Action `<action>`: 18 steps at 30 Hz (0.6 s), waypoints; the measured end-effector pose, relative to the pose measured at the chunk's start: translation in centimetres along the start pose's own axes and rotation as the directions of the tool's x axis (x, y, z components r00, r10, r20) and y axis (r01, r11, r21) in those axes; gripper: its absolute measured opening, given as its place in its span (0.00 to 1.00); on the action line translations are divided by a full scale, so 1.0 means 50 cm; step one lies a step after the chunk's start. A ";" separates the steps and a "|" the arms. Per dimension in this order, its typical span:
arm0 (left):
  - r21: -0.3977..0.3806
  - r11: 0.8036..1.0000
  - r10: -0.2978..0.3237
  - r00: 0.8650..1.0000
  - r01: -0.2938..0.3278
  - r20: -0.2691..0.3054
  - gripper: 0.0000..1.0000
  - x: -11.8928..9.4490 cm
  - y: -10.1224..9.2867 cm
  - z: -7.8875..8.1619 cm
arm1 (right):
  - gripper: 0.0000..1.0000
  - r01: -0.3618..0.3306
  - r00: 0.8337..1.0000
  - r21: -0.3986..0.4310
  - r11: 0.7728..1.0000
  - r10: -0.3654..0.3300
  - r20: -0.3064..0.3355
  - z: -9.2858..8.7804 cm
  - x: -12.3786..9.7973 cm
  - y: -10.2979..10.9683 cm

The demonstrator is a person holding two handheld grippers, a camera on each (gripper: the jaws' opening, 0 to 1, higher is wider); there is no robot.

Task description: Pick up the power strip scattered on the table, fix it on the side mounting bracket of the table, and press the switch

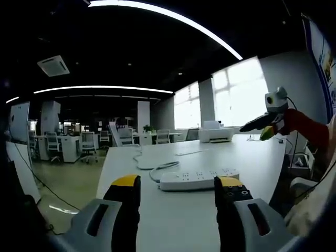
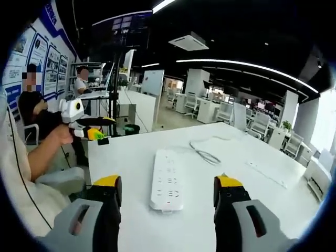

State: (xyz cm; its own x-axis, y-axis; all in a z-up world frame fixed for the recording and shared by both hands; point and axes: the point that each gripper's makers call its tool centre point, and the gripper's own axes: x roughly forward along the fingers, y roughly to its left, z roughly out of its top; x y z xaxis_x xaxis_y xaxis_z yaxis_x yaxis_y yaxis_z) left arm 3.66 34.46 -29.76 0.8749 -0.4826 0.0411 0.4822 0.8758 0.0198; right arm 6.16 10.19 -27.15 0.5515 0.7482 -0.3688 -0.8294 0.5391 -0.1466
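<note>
Power strip [image 2: 168, 180] lies flat on the white tabletop [image 2: 252, 199], free of both tools, sockets up. In the right gripper view it sits between the yellow-tipped jaws of the right gripper [image 2: 167, 190], long axis pointing away from the camera, near end just ahead of the tips; jaws are spread wide with nothing in them. In the left gripper view the strip [image 1: 198, 179] runs crosswise just beyond the left gripper [image 1: 177, 185], closer to the tip on the view's right side; those jaws are also apart and empty. Cord [image 1: 157, 167] leaves the strip's end on the view's left side and loops loosely across the tabletop toward the far edge; in the right gripper view the same cord [image 2: 206, 153] is bunched just past the strip's far end. A thin flat white piece [image 2: 266, 174] lies on the tabletop toward the edge on the right of that view, well apart from the strip. White printer [image 1: 216, 134] stands beyond the far edge in the left gripper view. Nothing sits between either tool and the strip. Each view catches the other tool held above a table edge: the right one [image 1: 268, 125] at the right of the left gripper view, the left one [image 2: 86, 126] at the left of the right gripper view. Seated people and wall posters [image 2: 44, 55] are behind, with office desks and chairs [image 2: 226, 112] farther off.
</note>
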 end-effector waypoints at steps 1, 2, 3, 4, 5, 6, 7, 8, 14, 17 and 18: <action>0.001 1.000 0.000 1.000 0.000 0.000 0.61 0.000 0.000 0.000 | 0.67 -0.001 1.000 0.002 1.000 0.001 0.002 -0.001 0.002 -0.001; 0.003 1.000 0.000 1.000 0.000 -0.001 0.61 0.000 0.000 0.000 | 0.67 -0.002 1.000 0.005 1.000 0.002 0.003 0.001 0.003 -0.002; 0.003 1.000 0.000 1.000 0.000 -0.003 0.61 -0.001 0.000 -0.001 | 0.68 -0.003 1.000 0.006 1.000 0.003 0.004 0.001 0.005 -0.002; 0.005 1.000 0.000 1.000 0.000 -0.004 0.61 -0.001 0.000 -0.001 | 0.68 -0.003 1.000 0.009 1.000 0.003 0.003 0.000 0.009 -0.002; 0.005 1.000 0.000 1.000 0.001 -0.005 0.61 -0.001 0.000 -0.002 | 0.68 -0.003 1.000 0.009 1.000 0.003 0.003 0.000 0.010 -0.002; 0.004 1.000 -0.001 1.000 0.001 -0.005 0.61 -0.001 0.000 -0.002 | 0.68 -0.004 1.000 0.011 1.000 0.004 0.000 -0.002 0.015 -0.004; 0.004 1.000 -0.001 1.000 0.001 -0.005 0.61 -0.002 0.001 -0.002 | 0.68 -0.005 1.000 0.012 1.000 0.005 -0.003 -0.005 0.017 -0.005; 0.005 1.000 -0.001 1.000 0.001 -0.005 0.61 -0.002 0.001 -0.002 | 0.68 -0.005 1.000 0.014 1.000 0.005 -0.005 -0.007 0.020 -0.005; 0.012 1.000 -0.004 1.000 0.004 -0.014 0.61 -0.002 0.001 -0.001 | 0.68 0.000 1.000 0.022 1.000 0.000 -0.002 -0.011 0.028 -0.016; 0.015 1.000 -0.007 1.000 0.008 -0.019 0.61 -0.001 0.000 -0.003 | 0.68 -0.002 1.000 0.024 1.000 0.002 -0.013 -0.020 0.034 -0.014; 0.013 1.000 -0.006 1.000 0.007 -0.022 0.61 -0.001 0.001 -0.004 | 0.68 -0.003 1.000 0.025 1.000 0.004 -0.018 -0.023 0.036 -0.008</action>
State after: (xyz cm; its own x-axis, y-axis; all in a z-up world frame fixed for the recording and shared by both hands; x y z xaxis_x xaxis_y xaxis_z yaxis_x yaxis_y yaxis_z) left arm 3.67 34.53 -29.98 0.8725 -0.4882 0.0189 0.4874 0.8725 0.0329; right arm 7.40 10.87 -28.82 0.5467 0.7433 -0.3856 -0.8288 0.5460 -0.1227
